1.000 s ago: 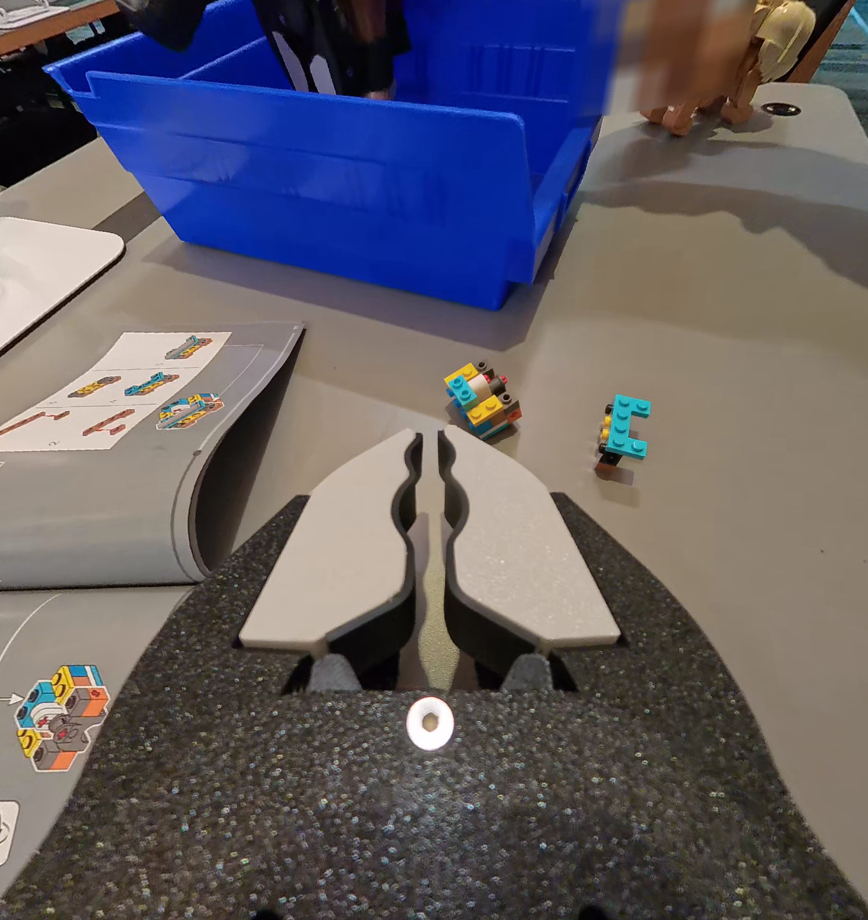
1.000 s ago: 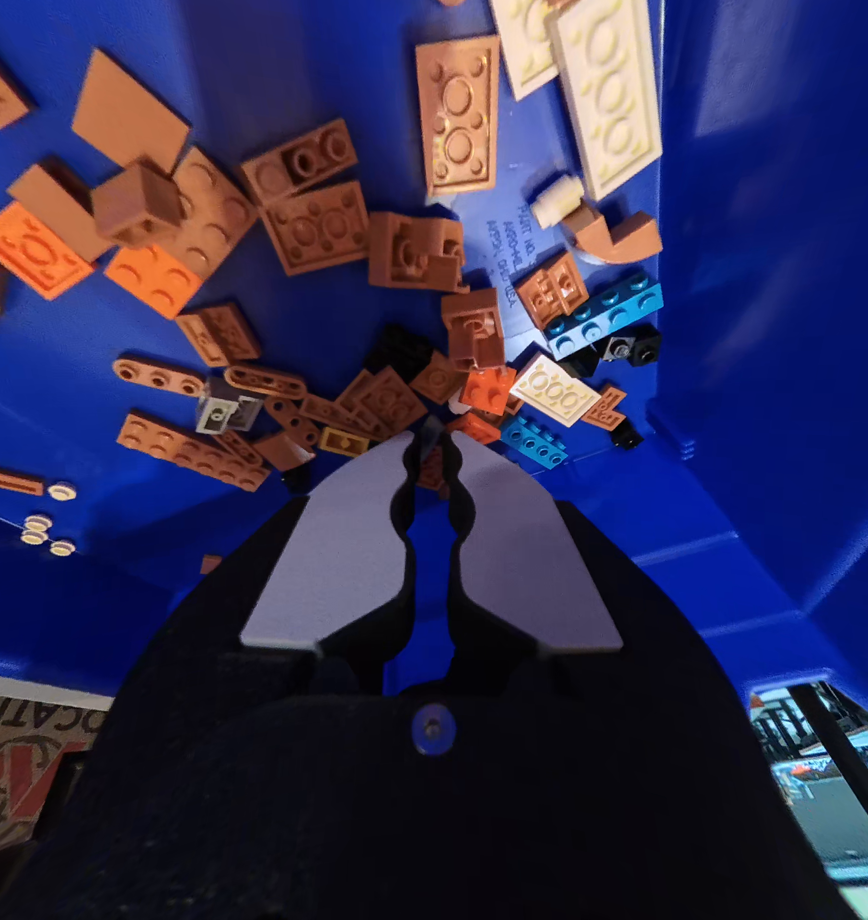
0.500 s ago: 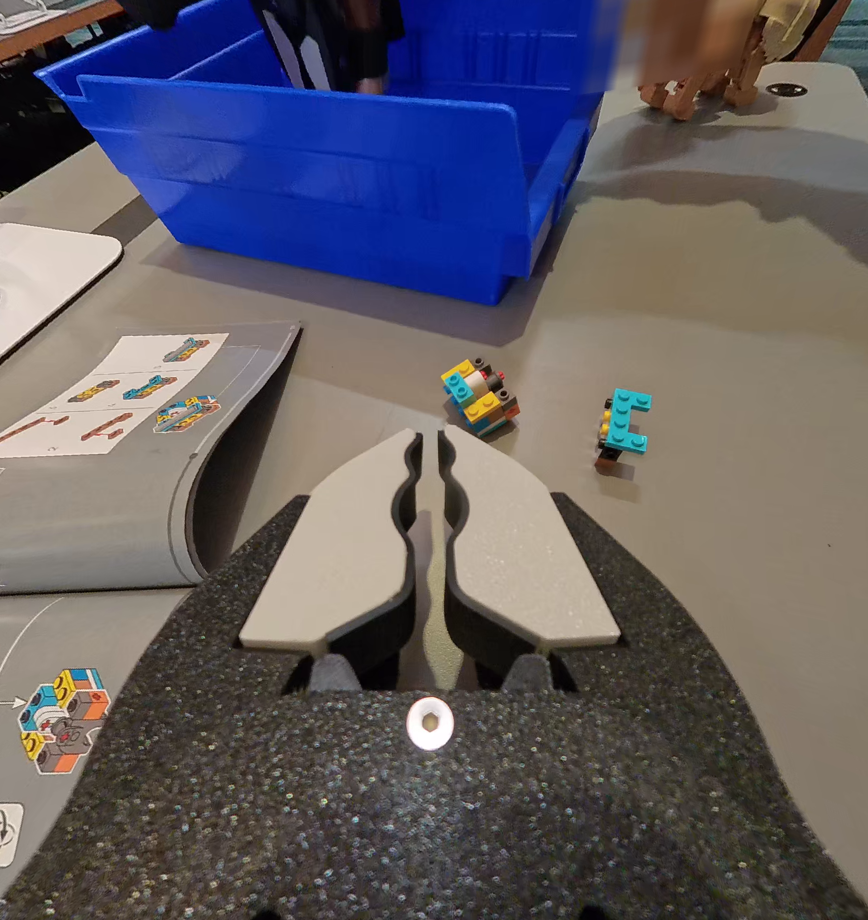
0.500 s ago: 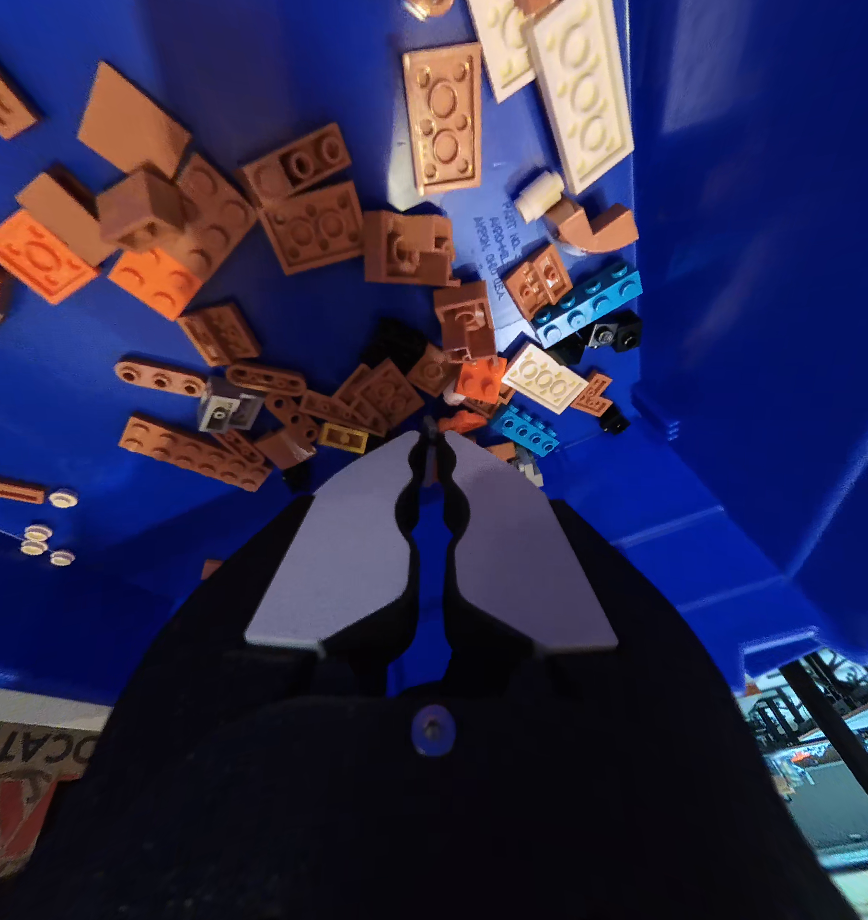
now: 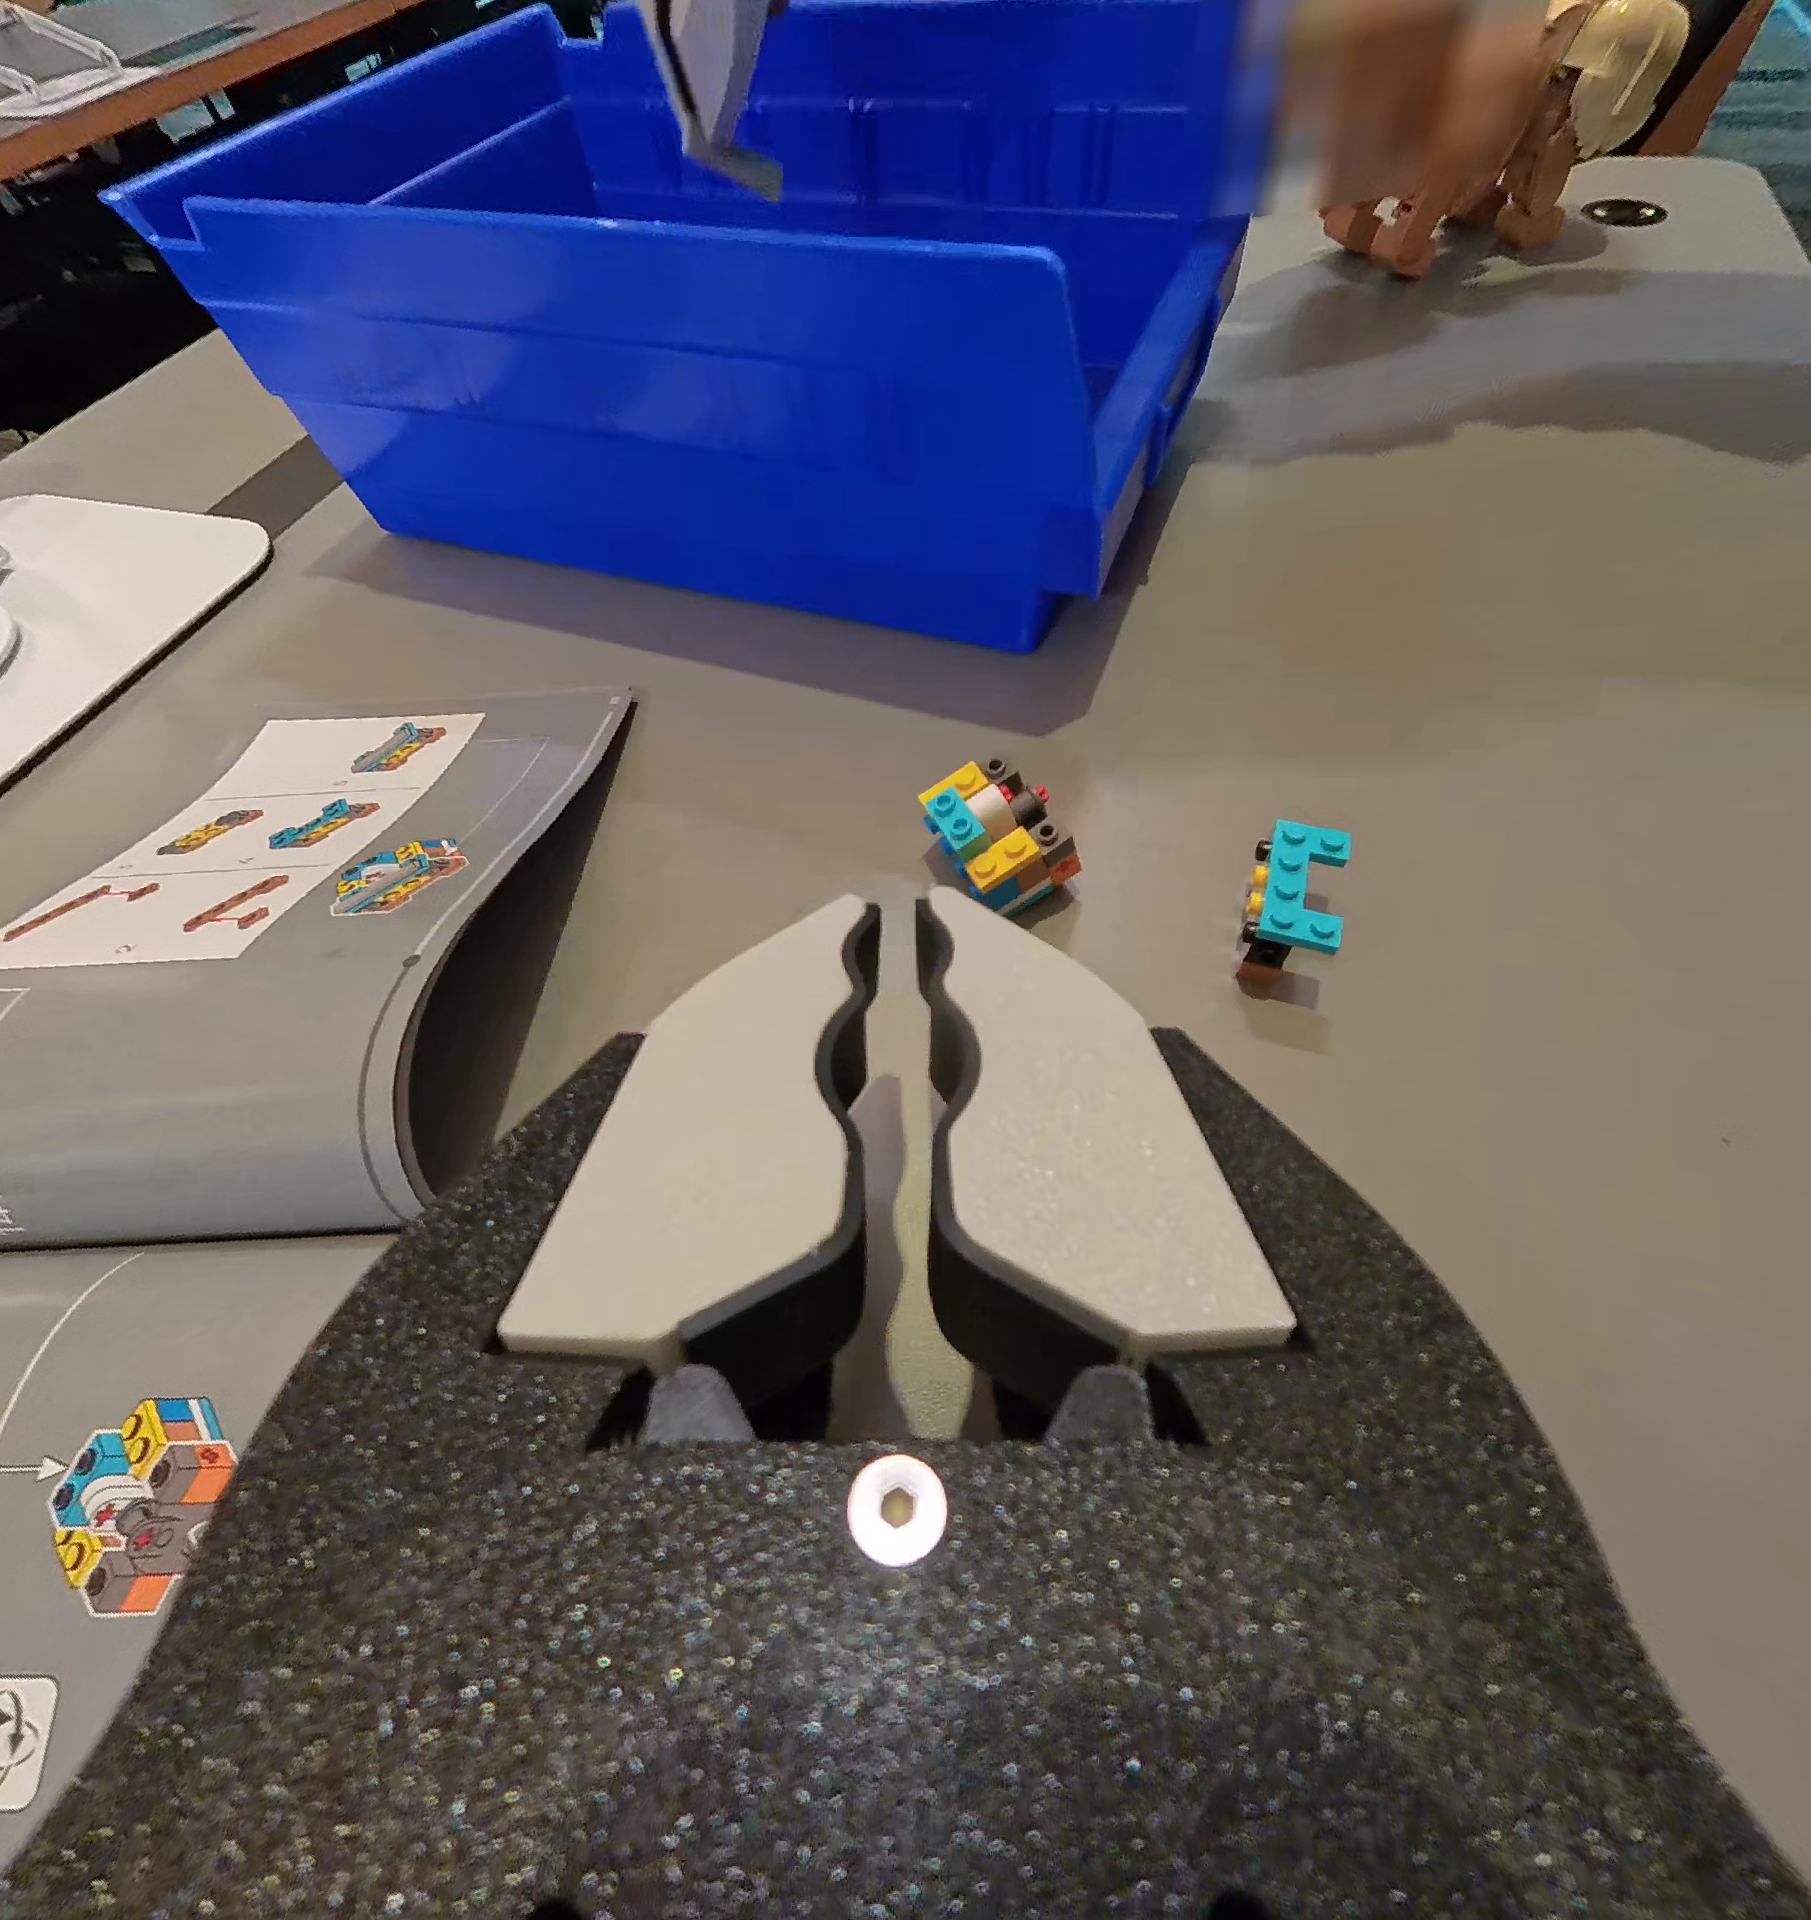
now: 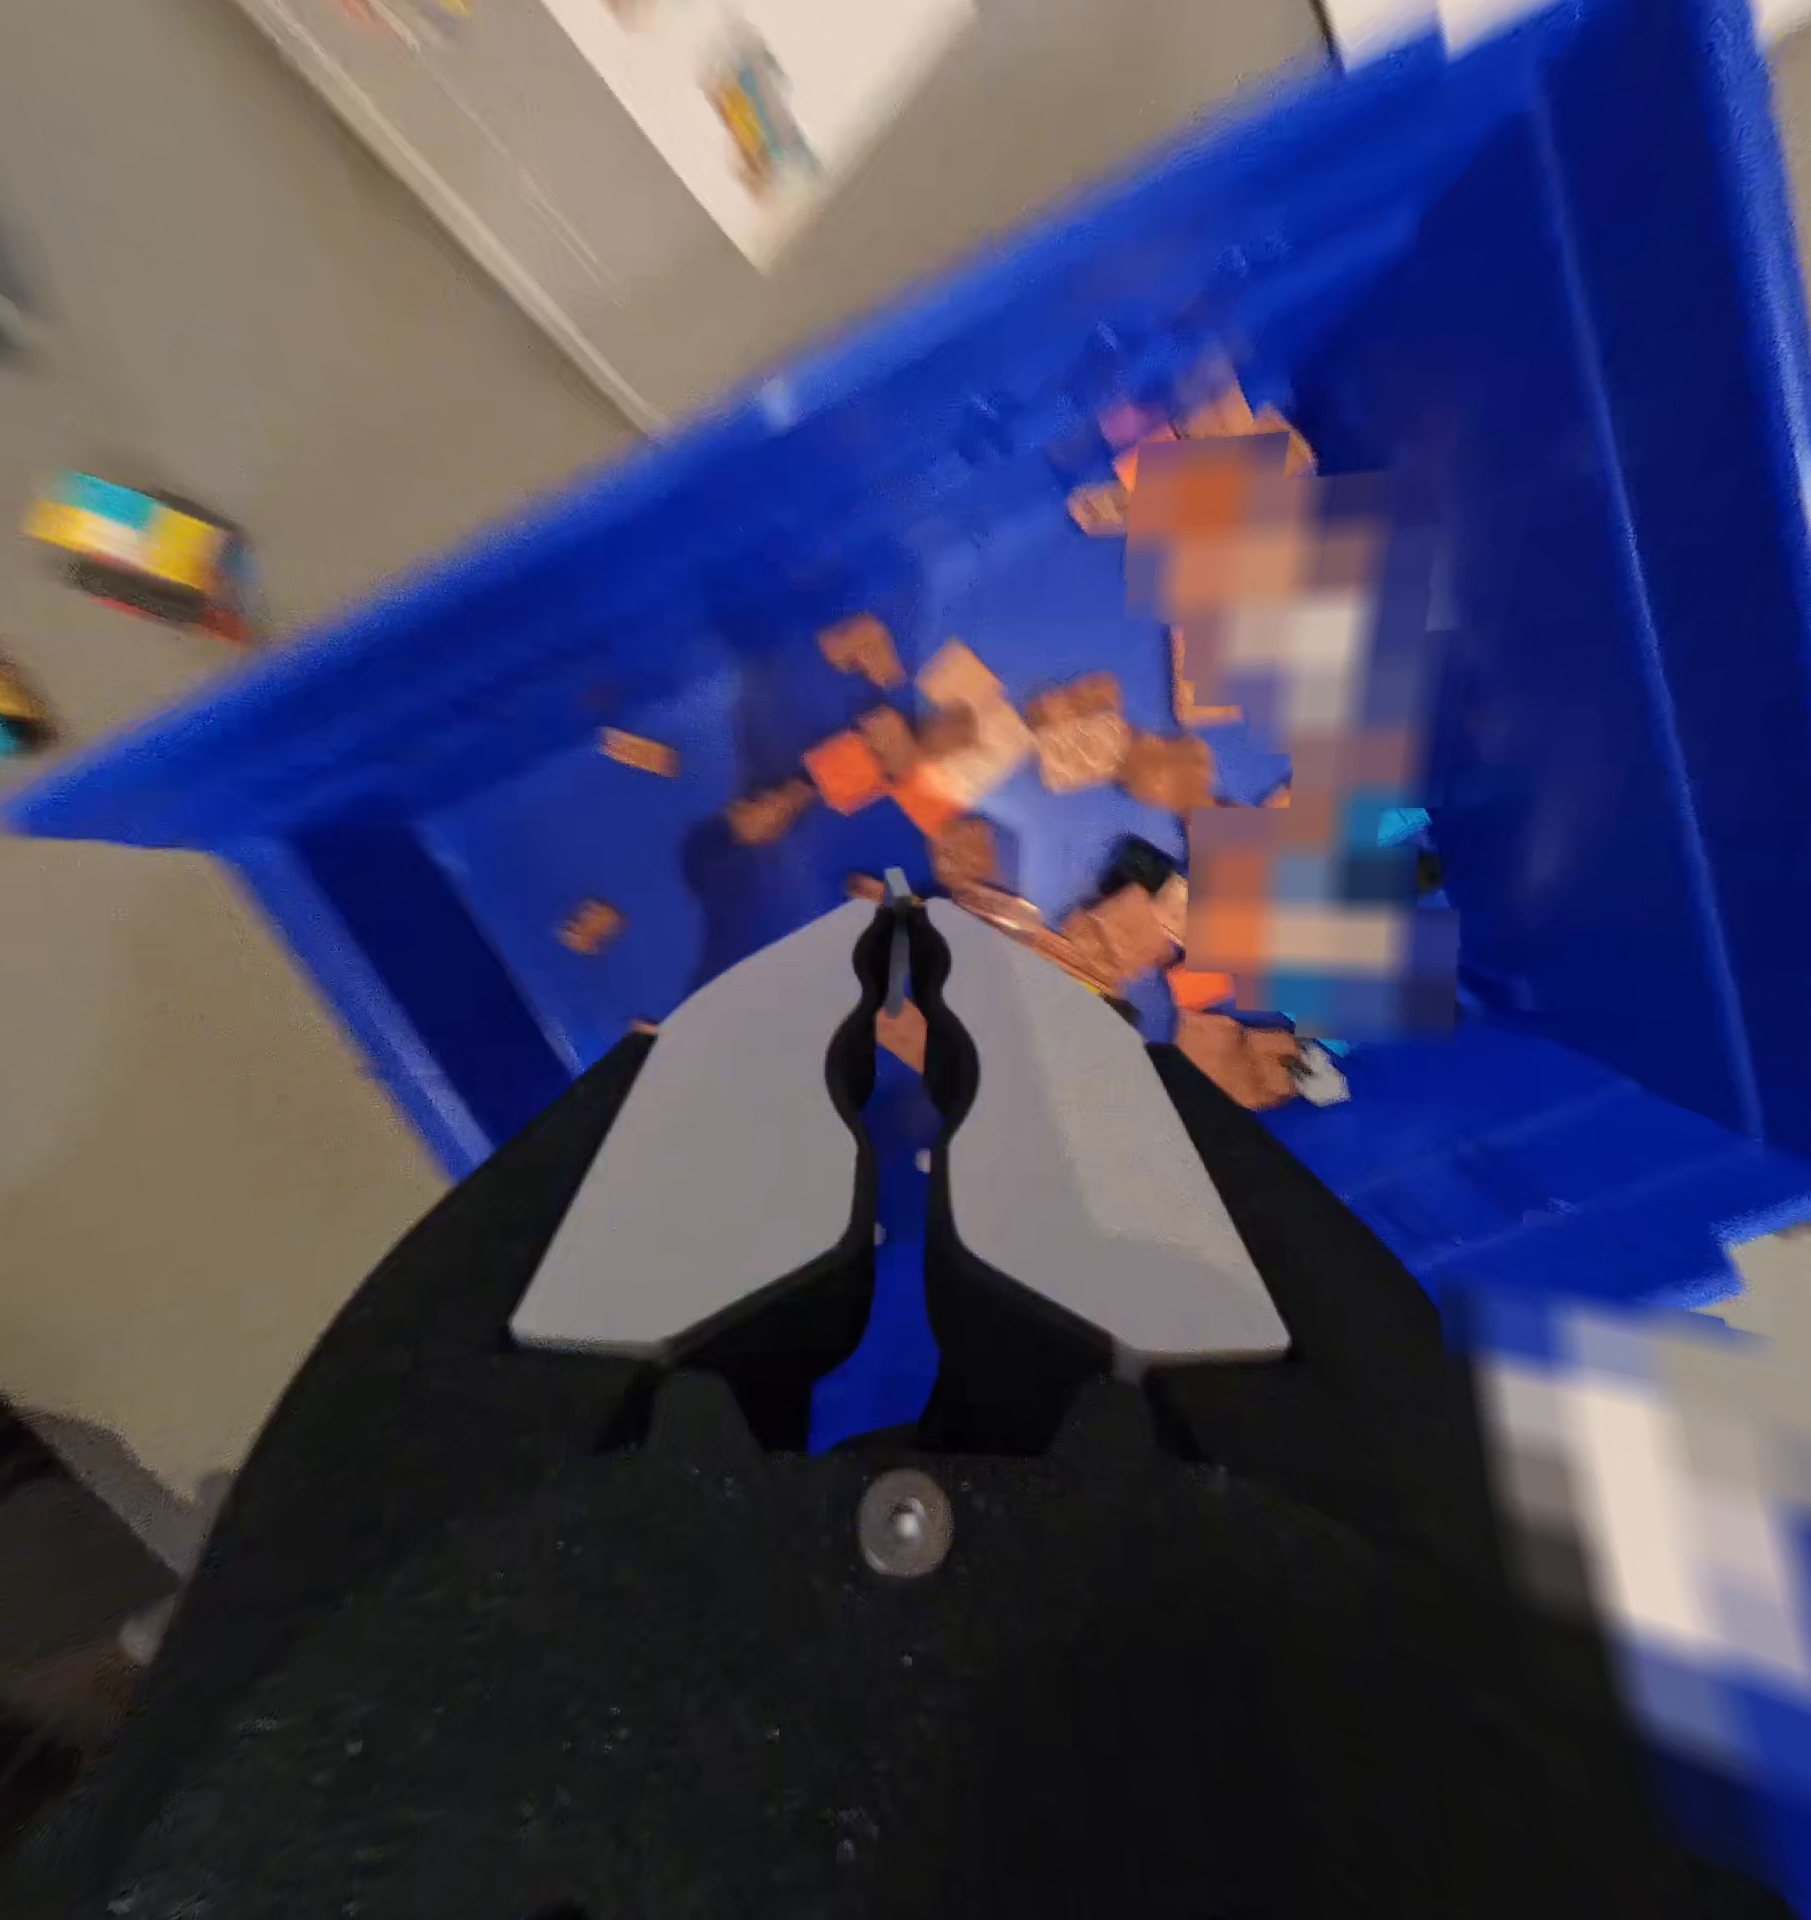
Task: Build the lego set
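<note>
My left gripper (image 5: 896,906) is shut and empty, low over the grey table (image 5: 1503,1143). Just beyond its tips lies a small multicoloured lego assembly (image 5: 1000,847), with a teal-plate assembly (image 5: 1296,899) to its right. My right gripper (image 6: 896,909) is shut on a small thin grey piece (image 6: 893,945) and hangs above the blue bin (image 6: 465,707) of loose brown and orange bricks (image 6: 984,748). This view is blurred by motion. The right gripper also shows in the left wrist view (image 5: 724,135), above the bin (image 5: 672,343).
An open instruction booklet (image 5: 257,935) lies at the left of the table. A white board (image 5: 101,582) sits at the far left. A brown lego animal (image 5: 1452,208) stands at the back right. The two assemblies (image 6: 142,561) appear blurred in the right wrist view. The gap from one gripper's tips to the other's is roughly 25 cm.
My right gripper has risen from the floor of the bin with the small grey piece between its tips, and its view has swung round. My left gripper has hardly moved.
</note>
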`<state>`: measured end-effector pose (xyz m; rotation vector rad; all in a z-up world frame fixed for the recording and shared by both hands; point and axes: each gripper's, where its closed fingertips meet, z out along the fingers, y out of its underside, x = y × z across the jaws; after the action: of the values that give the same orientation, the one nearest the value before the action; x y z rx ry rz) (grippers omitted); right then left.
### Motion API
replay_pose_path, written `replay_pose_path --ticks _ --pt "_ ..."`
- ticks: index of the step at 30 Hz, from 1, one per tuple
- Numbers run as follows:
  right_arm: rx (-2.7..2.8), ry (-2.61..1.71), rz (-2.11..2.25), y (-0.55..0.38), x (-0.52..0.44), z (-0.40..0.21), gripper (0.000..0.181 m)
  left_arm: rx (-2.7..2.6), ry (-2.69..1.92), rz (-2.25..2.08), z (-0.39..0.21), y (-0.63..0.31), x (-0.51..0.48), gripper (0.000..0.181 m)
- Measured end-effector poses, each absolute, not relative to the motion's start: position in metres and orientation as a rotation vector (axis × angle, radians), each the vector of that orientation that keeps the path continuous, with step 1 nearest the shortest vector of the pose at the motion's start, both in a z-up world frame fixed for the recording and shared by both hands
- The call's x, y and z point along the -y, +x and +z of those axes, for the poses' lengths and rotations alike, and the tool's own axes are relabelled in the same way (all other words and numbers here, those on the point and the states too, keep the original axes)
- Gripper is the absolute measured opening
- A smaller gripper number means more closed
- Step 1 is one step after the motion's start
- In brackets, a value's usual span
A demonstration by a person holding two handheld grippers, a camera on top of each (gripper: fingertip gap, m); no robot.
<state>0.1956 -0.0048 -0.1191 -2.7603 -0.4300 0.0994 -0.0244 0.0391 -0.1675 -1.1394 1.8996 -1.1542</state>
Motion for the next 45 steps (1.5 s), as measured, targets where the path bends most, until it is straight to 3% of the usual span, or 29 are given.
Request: replay_pose_path --ticks 7,13,26,31,39,45 --pt "0.335 -2.186 0.403 0.056 0.017 -0.038 0.003 -1.824 -0.961 -1.327 -0.139 -0.028 -0.012 0.011" --pt "0.201 -1.955 0.614 -0.022 0.019 -0.043 0.003 -1.67 -0.832 -1.763 -0.09 -0.047 0.025 0.016" --pt "0.007 -1.824 0.778 -0.042 0.005 -0.069 0.003 -1.645 -0.918 -1.877 -0.089 -0.046 0.026 0.021" --pt "0.029 -1.812 0.779 -0.046 0.006 -0.073 0.003 -1.66 -0.91 -1.904 -0.09 -0.049 0.026 0.005" --pt "0.187 -1.815 0.619 -0.045 0.016 -0.081 0.013 -1.761 -0.958 -1.959 -0.098 -0.054 0.029 0.003" --pt "0.43 -1.805 0.408 -0.035 0.023 -0.093 0.021 -1.901 -1.24 -2.042 -0.114 -0.06 0.03 0.003"
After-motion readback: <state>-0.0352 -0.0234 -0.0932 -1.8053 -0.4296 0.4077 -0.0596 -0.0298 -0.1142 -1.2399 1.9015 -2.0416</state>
